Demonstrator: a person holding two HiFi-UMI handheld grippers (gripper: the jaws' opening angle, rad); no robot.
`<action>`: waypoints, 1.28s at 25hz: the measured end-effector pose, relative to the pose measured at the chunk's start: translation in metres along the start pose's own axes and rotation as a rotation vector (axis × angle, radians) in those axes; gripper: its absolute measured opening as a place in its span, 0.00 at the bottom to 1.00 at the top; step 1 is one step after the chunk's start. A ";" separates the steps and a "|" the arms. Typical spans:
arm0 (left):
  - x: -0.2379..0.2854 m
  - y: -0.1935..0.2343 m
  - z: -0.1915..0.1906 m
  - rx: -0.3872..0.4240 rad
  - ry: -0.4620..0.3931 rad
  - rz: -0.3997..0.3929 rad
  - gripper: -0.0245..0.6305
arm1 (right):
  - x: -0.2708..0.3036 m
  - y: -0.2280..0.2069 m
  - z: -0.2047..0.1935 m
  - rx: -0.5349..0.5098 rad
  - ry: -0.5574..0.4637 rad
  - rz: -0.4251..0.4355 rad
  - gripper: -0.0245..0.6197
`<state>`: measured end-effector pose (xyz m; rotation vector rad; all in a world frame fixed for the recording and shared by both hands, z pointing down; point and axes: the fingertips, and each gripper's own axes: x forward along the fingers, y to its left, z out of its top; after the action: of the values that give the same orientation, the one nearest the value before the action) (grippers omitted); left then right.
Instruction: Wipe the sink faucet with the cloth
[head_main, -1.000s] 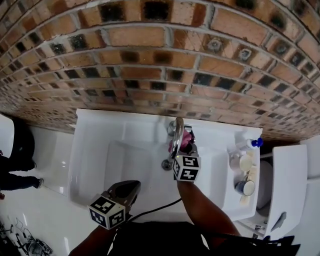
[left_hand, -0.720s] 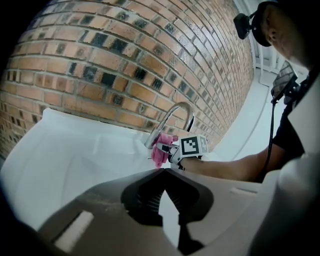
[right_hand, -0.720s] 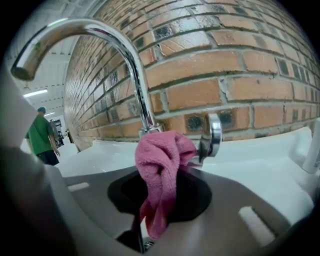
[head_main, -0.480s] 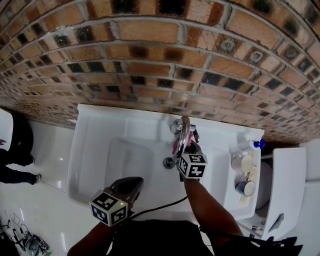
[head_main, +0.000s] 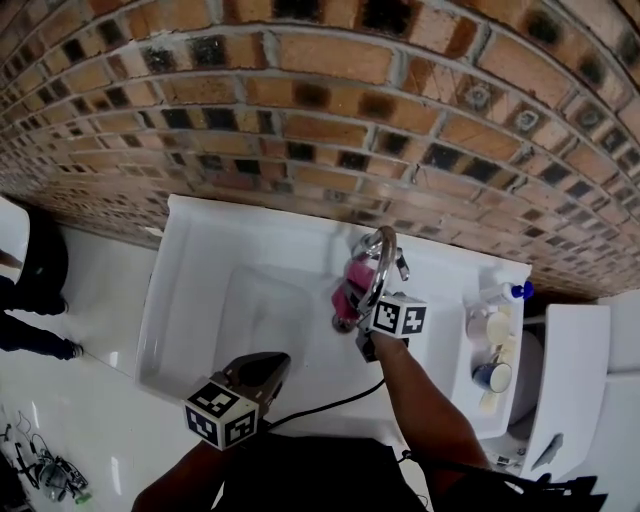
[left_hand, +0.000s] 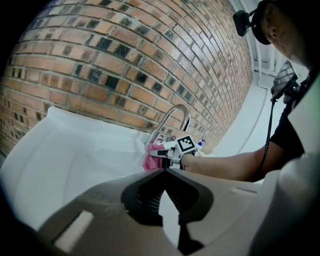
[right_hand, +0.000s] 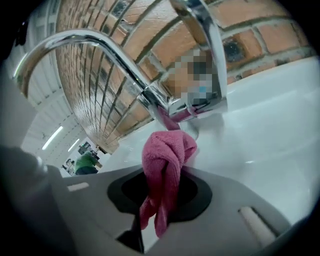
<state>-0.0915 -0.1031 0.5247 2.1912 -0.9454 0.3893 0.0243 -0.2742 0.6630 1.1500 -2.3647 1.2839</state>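
Note:
A curved chrome faucet stands at the back of the white sink. My right gripper is shut on a bunched pink cloth, which sits against the faucet's lower stem, left of the spout. In the right gripper view the cloth sticks out of the right gripper just below the faucet base. My left gripper hangs over the sink's front rim, shut and holding nothing. The left gripper view shows the left gripper with its jaws closed, and the faucet and cloth beyond.
A brick wall rises right behind the sink. Cups and a blue-capped bottle crowd the sink's right ledge. The drain lies under the spout. A white fixture stands to the right, and a person stands at far left.
My right gripper has carried the cloth from the right of the spout round to its left side, near the base. The left gripper has stayed put.

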 end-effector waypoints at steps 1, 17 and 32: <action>-0.003 0.001 -0.001 -0.002 -0.004 0.005 0.04 | 0.002 0.002 0.004 0.022 -0.002 0.031 0.18; -0.030 0.012 -0.005 -0.020 -0.045 0.053 0.04 | 0.010 0.014 0.035 0.099 -0.087 0.087 0.18; -0.027 0.005 -0.005 -0.005 -0.061 0.033 0.04 | -0.019 0.050 0.069 -0.093 -0.262 0.060 0.18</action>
<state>-0.1137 -0.0880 0.5160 2.1962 -1.0160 0.3374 0.0130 -0.3024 0.5809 1.2970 -2.6322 1.0848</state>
